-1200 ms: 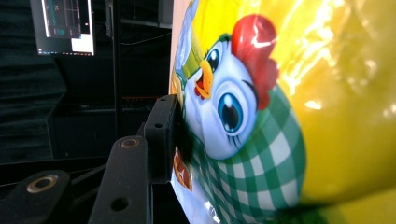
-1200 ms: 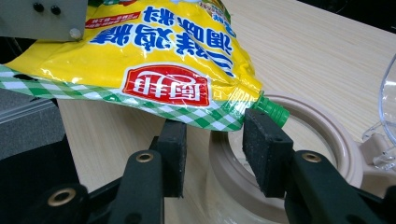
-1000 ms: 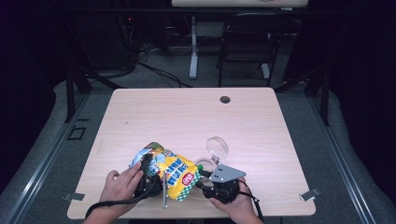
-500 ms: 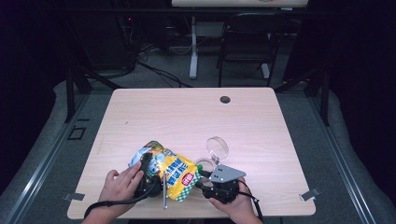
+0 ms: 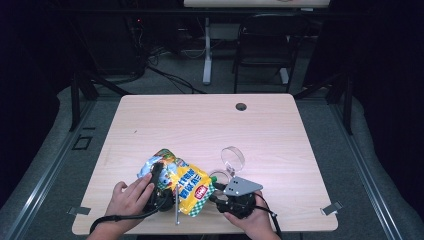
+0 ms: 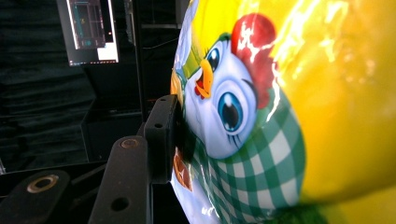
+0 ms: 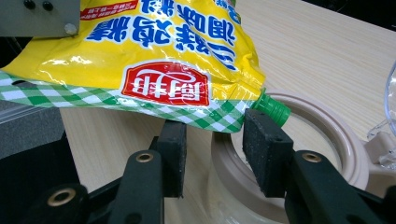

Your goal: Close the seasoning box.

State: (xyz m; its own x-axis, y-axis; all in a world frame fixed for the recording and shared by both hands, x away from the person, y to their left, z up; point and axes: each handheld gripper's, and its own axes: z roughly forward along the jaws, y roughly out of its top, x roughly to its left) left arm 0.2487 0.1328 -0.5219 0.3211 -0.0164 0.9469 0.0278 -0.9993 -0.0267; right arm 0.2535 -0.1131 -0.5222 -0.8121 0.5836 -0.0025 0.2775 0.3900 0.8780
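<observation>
A yellow seasoning pouch (image 5: 187, 187) with a green-check bottom and a cartoon chicken (image 6: 233, 107) hangs tilted over the table's front edge. My left gripper (image 5: 159, 186) is shut on its upper end; one black pad (image 6: 163, 135) presses the foil, and the other jaw is hidden behind the pouch. The pouch's green spout cap (image 7: 272, 110) points down over a round beige container (image 7: 327, 135). My right gripper (image 7: 215, 149) stands open just under the pouch's lower corner (image 7: 224, 123), its pads on either side of the container's near rim without touching it.
A clear round lid (image 5: 233, 157) stands just behind the beige container (image 5: 218, 175). A thin grey rod (image 5: 176, 205) shows between the two hands. The wooden table (image 5: 200, 120) has a cable hole (image 5: 241, 106) at the back. A chair (image 5: 260, 45) stands beyond it.
</observation>
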